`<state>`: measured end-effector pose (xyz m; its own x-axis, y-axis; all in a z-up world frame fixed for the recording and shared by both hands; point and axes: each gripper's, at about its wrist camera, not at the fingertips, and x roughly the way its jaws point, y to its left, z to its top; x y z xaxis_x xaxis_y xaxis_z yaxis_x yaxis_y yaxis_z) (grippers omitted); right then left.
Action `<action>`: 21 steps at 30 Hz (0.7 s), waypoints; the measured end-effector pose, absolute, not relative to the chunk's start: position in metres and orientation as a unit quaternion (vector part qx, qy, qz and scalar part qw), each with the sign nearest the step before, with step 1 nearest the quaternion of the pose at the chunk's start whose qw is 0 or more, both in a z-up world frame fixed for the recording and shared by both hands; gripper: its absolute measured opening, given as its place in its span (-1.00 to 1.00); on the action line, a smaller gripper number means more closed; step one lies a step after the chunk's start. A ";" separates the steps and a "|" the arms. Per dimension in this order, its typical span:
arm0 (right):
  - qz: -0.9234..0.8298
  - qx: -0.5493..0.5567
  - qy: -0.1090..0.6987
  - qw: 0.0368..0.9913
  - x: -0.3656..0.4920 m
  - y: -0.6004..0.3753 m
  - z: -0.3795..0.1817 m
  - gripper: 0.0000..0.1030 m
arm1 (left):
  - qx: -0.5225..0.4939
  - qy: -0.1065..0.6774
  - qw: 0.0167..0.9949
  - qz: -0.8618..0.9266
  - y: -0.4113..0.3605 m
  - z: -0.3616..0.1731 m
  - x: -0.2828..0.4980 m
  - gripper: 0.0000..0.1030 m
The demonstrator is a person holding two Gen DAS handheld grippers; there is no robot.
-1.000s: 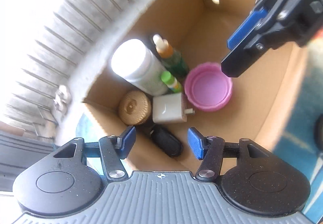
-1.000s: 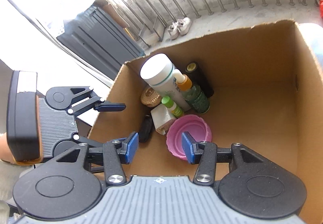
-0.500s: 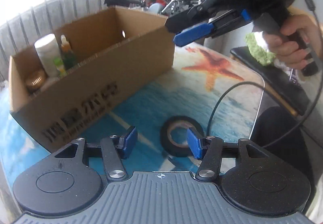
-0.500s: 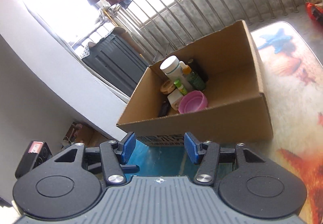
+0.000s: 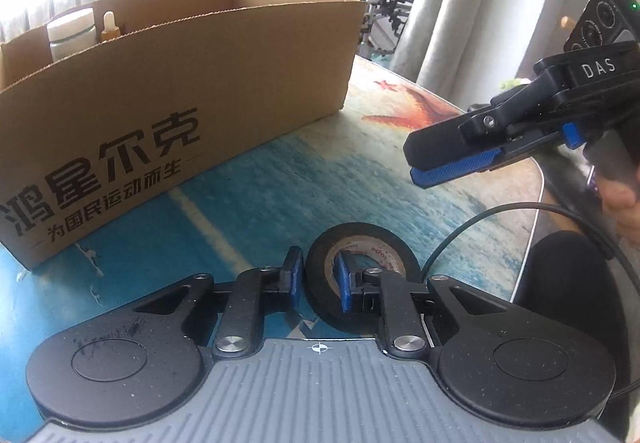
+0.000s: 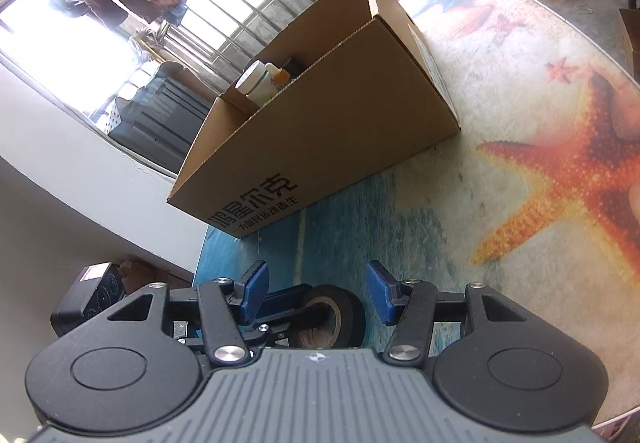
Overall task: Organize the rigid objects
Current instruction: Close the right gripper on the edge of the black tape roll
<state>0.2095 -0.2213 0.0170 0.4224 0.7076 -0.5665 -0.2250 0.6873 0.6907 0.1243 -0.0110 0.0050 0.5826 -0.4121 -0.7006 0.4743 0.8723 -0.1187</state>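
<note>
A black roll of tape [image 5: 374, 243] lies on the ocean-print table. My left gripper [image 5: 318, 277] has closed on the roll's near wall, with one blue pad outside it and one inside its hole. The roll also shows in the right wrist view [image 6: 340, 313], held by the left gripper's fingers. My right gripper [image 6: 316, 289] is open and empty, held above the roll; it shows in the left wrist view [image 5: 452, 163] at the right. The cardboard box [image 5: 168, 91] stands behind and holds a white bottle [image 5: 72, 33] and a dropper bottle [image 5: 110, 25].
The table carries a starfish print [image 6: 560, 179] on its right part. A black cable [image 5: 520, 211] curves over the table edge at the right. A railing and a dark cabinet [image 6: 168, 115] stand behind the box.
Both grippers have pulled back from the box and come down to the table. My left gripper has gone from open over the box to shut on the tape roll.
</note>
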 end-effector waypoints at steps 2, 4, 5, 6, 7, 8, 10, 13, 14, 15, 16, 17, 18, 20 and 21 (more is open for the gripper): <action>0.292 0.268 0.457 0.796 0.205 -0.220 0.012 0.10 | 0.072 0.369 0.895 -0.242 -0.017 0.007 0.117 -0.69; 0.295 0.273 0.461 0.791 0.203 -0.220 0.008 0.10 | 0.094 0.355 0.899 -0.239 -0.020 0.009 0.111 -0.69; 0.296 0.276 0.462 0.789 0.201 -0.220 0.006 0.11 | 0.104 0.347 0.902 -0.235 -0.022 0.011 0.108 -0.69; 0.298 0.278 0.462 0.788 0.200 -0.220 0.005 0.14 | 0.112 0.340 0.904 -0.233 -0.023 0.012 0.106 -0.69; 0.300 0.281 0.463 0.785 0.199 -0.220 0.003 0.18 | 0.122 0.330 0.908 -0.228 -0.024 0.016 0.103 -0.69; 0.304 0.282 0.465 0.782 0.198 -0.219 0.002 0.27 | 0.134 0.319 0.911 -0.223 -0.025 0.018 0.101 -0.69; 0.310 0.284 0.467 0.778 0.196 -0.217 0.000 0.28 | 0.151 0.302 0.917 -0.213 -0.027 0.023 0.098 -0.69; 0.319 0.293 0.466 0.771 0.193 -0.213 -0.002 0.28 | 0.160 0.284 0.923 -0.203 -0.028 0.030 0.096 -0.69; 0.322 0.300 0.465 0.768 0.193 -0.211 -0.003 0.30 | 0.156 0.282 0.924 -0.205 -0.028 0.032 0.096 -0.69; 0.320 0.305 0.463 0.768 0.193 -0.210 -0.004 0.33 | 0.152 0.279 0.925 -0.206 -0.028 0.034 0.095 -0.69; 0.319 0.306 0.462 0.769 0.193 -0.210 -0.004 0.34 | 0.149 0.274 0.928 -0.205 -0.028 0.037 0.093 -0.70; 0.321 0.309 0.458 0.769 0.193 -0.210 -0.004 0.36 | 0.156 0.269 0.930 -0.198 -0.031 0.039 0.092 -0.70; 0.323 0.313 0.454 0.769 0.193 -0.210 -0.005 0.36 | 0.162 0.262 0.931 -0.195 -0.031 0.040 0.090 -0.70; 0.327 0.329 0.452 0.762 0.193 -0.211 -0.008 0.33 | 0.155 0.255 0.935 -0.191 -0.029 0.043 0.088 -0.70; 0.327 0.334 0.453 0.759 0.193 -0.211 -0.010 0.18 | 0.150 0.257 0.934 -0.196 -0.028 0.044 0.088 -0.70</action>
